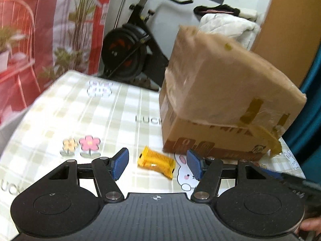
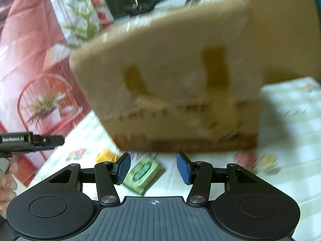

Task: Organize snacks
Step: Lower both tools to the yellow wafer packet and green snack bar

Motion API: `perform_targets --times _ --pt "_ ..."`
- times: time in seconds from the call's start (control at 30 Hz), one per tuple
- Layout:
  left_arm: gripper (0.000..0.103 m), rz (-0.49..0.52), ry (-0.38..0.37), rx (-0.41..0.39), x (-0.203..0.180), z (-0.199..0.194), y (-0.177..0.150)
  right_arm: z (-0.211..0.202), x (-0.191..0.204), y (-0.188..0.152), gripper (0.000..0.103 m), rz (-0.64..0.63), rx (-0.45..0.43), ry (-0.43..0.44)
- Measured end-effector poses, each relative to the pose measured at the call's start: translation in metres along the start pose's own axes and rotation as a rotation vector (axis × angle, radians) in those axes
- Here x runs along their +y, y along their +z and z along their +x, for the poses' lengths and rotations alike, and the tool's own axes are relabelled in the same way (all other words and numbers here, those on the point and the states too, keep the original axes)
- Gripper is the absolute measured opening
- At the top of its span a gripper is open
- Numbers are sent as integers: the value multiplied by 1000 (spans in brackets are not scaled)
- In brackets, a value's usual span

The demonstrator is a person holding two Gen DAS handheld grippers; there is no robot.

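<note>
A cardboard box (image 1: 226,92), taped with yellowish strips, stands on a table covered by a checked cloth (image 1: 80,108) printed with flowers and rabbits. In the left wrist view, the left gripper (image 1: 157,163) has its blue pads apart with nothing clamped; a yellow snack packet (image 1: 155,161) lies on the cloth between them, just in front of the box. In the blurred right wrist view, the right gripper (image 2: 153,168) is likewise spread and empty, with a green snack packet (image 2: 143,173) on the cloth between its pads.
</note>
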State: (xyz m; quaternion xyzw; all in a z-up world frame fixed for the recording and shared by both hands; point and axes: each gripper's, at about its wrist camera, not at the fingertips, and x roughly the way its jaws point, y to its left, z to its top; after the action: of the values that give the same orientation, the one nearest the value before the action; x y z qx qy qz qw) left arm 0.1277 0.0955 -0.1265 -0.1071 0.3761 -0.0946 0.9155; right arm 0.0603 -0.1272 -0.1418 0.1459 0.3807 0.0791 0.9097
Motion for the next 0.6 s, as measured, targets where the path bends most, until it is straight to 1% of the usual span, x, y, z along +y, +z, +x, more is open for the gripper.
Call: perform_targets --times 0.1,0.17,0.27,0.37,0.47,0.5,0.53,0.57,0.6 --pt "65 -32 -3 17 5 6 -6 32 10 -5 53 16 92 -31" --pt "65 -47 -3 25 8 10 -9 52 16 -5 60 40 139 -57" --pt "65 -68 2 37 13 14 -14 72 25 -2 63 31 160 -96" --pt "65 -80 7 51 15 19 -18 86 40 -2 70 -45 159 -137" --pt "64 -82 12 62 14 25 -19 96 51 -2 68 -133 171 -177" --pt "64 -85 10 67 13 27 -20 98 56 -3 65 -179 175 -196" --pt "64 -87 7 72 12 29 -21 99 59 -5 58 -222 176 -208" --pt "64 -87 3 78 10 31 -21 99 58 -4 54 -243 176 -203" --pt "64 -85 -2 83 8 33 -22 96 56 -5 51 -255 176 -190"
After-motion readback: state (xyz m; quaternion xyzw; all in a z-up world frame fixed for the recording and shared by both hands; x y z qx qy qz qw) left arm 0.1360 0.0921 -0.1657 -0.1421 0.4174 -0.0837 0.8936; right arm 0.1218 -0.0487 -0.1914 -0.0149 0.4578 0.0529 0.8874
